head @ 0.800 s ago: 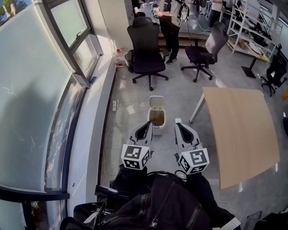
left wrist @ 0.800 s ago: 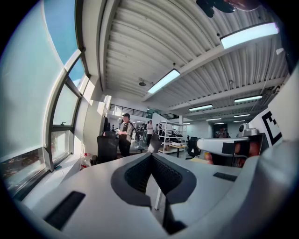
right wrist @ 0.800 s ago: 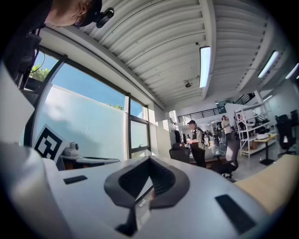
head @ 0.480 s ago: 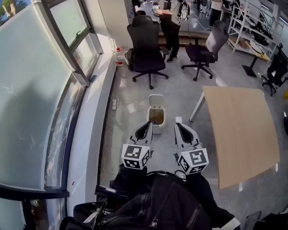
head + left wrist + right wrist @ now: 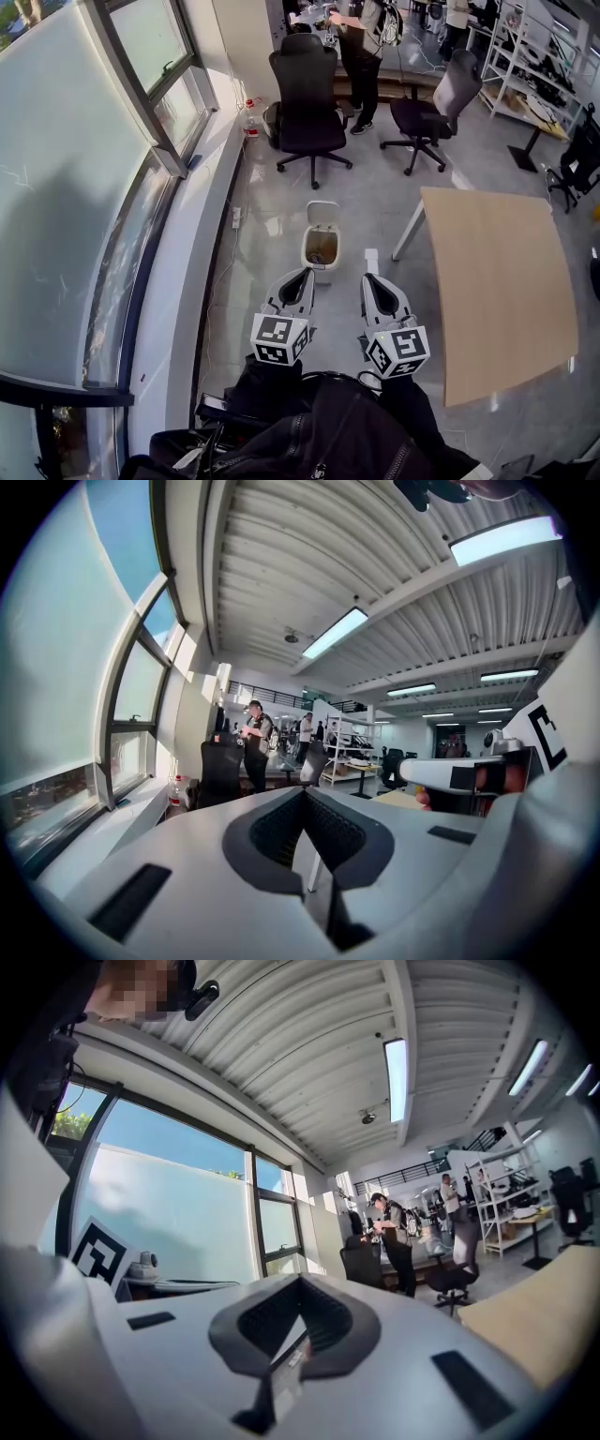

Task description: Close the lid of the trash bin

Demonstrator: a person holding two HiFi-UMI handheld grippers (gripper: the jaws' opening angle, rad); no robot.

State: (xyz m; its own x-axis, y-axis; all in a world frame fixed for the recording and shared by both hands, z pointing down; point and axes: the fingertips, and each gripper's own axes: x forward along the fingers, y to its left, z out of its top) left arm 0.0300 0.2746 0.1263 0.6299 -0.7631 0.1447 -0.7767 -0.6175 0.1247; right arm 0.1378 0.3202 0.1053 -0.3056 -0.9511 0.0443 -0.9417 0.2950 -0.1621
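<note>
Item 1. Left gripper (image 5: 302,277), white shell with a square-marker cube: its jaws are lying together in the left gripper view, the black ribbed pads are meeting at the tip, and nothing is sitting between them. It is pointing roughly level over the floor.

Item 2. Right gripper (image 5: 371,279), same build: its jaws are pressing together and gripping nothing. It is riding beside the left one with a clear gap between the two.

Item 3. Small white plastic trash bin (image 5: 322,249): it is standing on the pale grey floor (image 5: 375,197) just ahead of both grippers, in line with the gap between them, and is touching neither. Its white hinged lid (image 5: 325,214) is standing open, leaning back on the far side, and a brownish interior is showing.

Item 4. Light wooden table top (image 5: 497,281) on white legs: it is standing to the right of the bin, near it but apart.

Item 5. Black high-backed office chair (image 5: 307,94) and dark grey office chair (image 5: 427,105): both are standing beyond the bin, well apart from it.

Item 6. Person in dark clothing (image 5: 367,47): standing behind the chairs at a desk.

Item 7. Tall window wall (image 5: 84,187): running along the left side.

Item 8. Black jacket (image 5: 328,431) of the wearer: filling the bottom edge of the head view
</note>
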